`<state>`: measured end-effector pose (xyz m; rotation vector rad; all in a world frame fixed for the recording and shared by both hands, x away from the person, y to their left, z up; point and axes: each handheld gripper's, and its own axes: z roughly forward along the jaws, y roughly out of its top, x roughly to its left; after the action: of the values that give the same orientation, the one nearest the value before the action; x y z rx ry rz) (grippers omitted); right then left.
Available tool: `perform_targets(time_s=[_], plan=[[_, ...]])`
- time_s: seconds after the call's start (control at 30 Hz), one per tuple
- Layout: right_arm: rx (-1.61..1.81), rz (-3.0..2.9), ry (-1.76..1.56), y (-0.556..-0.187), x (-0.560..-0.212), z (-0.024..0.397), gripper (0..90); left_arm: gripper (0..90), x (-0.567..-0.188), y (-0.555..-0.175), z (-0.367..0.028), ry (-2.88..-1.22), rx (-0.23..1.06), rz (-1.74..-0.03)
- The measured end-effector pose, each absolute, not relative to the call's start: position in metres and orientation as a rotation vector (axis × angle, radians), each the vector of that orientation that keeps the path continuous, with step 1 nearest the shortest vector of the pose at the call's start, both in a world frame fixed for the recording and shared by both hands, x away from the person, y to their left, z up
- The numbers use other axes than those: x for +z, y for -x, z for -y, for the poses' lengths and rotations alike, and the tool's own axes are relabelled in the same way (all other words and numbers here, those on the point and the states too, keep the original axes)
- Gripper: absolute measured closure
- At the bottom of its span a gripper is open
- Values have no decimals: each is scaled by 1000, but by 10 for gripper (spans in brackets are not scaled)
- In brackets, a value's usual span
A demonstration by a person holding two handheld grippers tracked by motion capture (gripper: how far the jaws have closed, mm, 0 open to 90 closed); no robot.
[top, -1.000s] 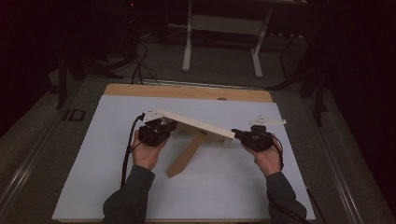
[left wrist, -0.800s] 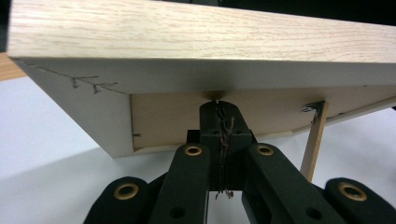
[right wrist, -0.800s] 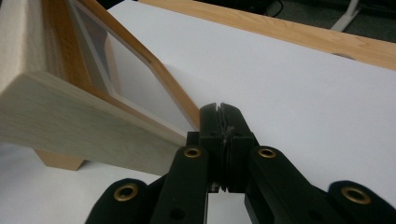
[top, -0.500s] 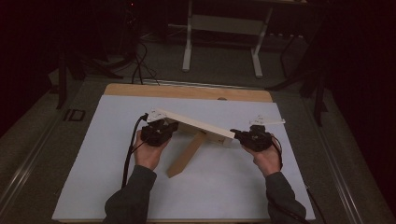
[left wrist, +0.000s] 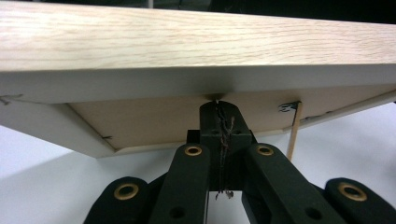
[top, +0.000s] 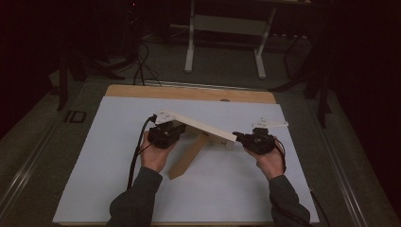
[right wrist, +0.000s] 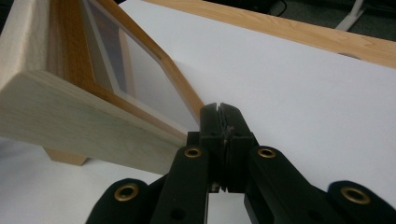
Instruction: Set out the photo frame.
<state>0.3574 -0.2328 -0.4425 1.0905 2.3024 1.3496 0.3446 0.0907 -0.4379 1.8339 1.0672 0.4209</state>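
The picture frame [top: 198, 126] is in the middle of the white worktop [top: 118, 189]. It leans back at a slant. Its wooden leg [top: 189, 156] sticks out from under it toward 7 o'clock and rests on the worktop.

The left claw [top: 176, 133] is at the 9 o'clock end of the frame. It is closed tight with nothing inside it. In the left gripper view, the tip of the closed claw [left wrist: 219, 108] pokes up against the edge of the frame [left wrist: 187, 37], like a finger pushing from below.

The right claw [top: 238, 137] is at the 3 o'clock end. It is closed tight too and holds nothing. In the right gripper view its tip [right wrist: 220, 114] sits just beside the glass side of the frame [right wrist: 70, 112], near the corner. I cannot tell if it really touches.

Not much has changed in the last second. The frame leans the same way, and the leg is in the same spot. The left hand has slid just a tiny bit toward 3 o'clock, and the right hand has stayed put.

I think the person is steadying the frame from both ends so it stands well on its leg. The closed claws can only push, not grab. A hard push could make the frame slide or tip over, so the next push should be gentle.
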Motion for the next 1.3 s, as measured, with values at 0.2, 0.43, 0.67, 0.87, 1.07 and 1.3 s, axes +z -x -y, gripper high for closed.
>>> perform_targets(time_s=[0.2, 0.43, 0.67, 0.87, 1.07, 1.3], plan=[[1339, -2309, -1087, -357, -442, 232, 887, 899, -436, -344, -83, -1851, 415, -1046], [1343, -2311, -1082, -355, -442, 231, 889, 899, -435, -343, -74, -1874, 405, -1019], [1341, -2314, -1075, -353, -442, 230, 893, 899, -435, -342, -69, -1886, 398, -997], [1340, -2322, -1062, -352, -442, 229, 896, 899, -434, -341, -66, -1887, 390, -991], [1338, -2327, -1050, -350, -442, 227, 896, 899, -434, -341, -61, -1897, 389, -979], [1335, -2330, -1042, -348, -442, 227, 897, 899, -434, -340, -59, -1906, 385, -971]])
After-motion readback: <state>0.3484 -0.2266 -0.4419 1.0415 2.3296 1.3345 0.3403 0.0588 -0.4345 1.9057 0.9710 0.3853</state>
